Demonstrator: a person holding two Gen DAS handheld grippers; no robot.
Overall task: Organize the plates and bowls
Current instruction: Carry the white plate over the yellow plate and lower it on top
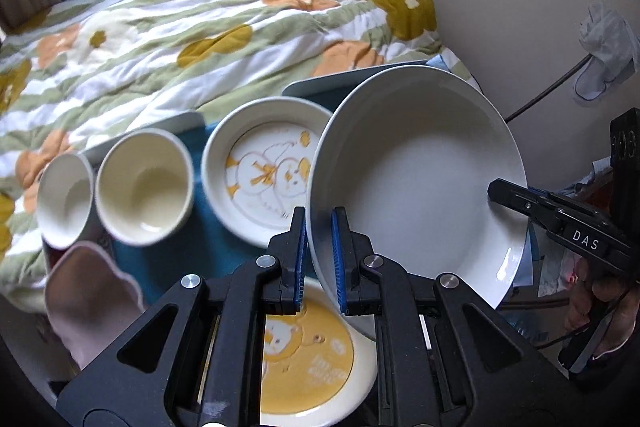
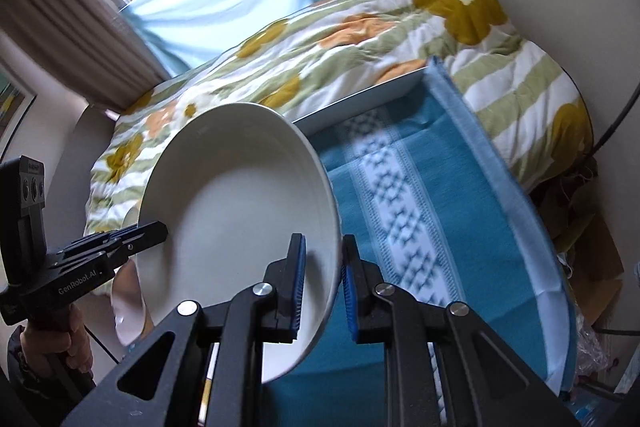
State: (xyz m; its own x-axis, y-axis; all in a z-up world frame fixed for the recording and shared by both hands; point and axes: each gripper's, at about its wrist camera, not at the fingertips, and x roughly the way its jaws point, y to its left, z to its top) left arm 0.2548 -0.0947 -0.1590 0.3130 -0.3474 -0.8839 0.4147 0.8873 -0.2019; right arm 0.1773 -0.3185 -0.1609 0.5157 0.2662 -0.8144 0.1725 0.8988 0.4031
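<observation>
Left wrist view: your left claw (image 1: pixel 320 255) straddles the near rim of the large white plate (image 1: pixel 420 179), one blue pad on each side of the edge, though there looks to be a slight gap at the inner pad, so you cannot tell whether it truly bites. The plate is lifted and tilted, its hollow facing you, filling the picture from 12 to 4 o'clock. At 3 o'clock your right claw (image 1: pixel 516 197) reaches onto the plate's far rim. At 10 o'clock of the plate, a smaller dish with a chick drawing (image 1: pixel 264 175) lies flat on the teal cloth (image 1: pixel 200 243). Further toward 9 o'clock stand two cream cups (image 1: pixel 144 183), side by side and nearly touching. At 6 o'clock, under your claw, lies a yellow bear plate (image 1: pixel 312 355). A pink cloth (image 1: pixel 88 299) sits at 8 o'clock. The flowered quilt (image 1: pixel 160 39) covers the bed behind.

Right wrist view: your right claw (image 2: pixel 322 291) has one finger inside the large white plate (image 2: pixel 240 219) and one outside its rim, with a visible gap on the outer side; you cannot tell whether it clamps. Your left claw (image 2: pixel 156 229) meets the opposite rim at 9 o'clock. The teal cloth (image 2: pixel 420 207) with its pale patterned band spreads over the surface from 1 to 5 o'clock.
</observation>
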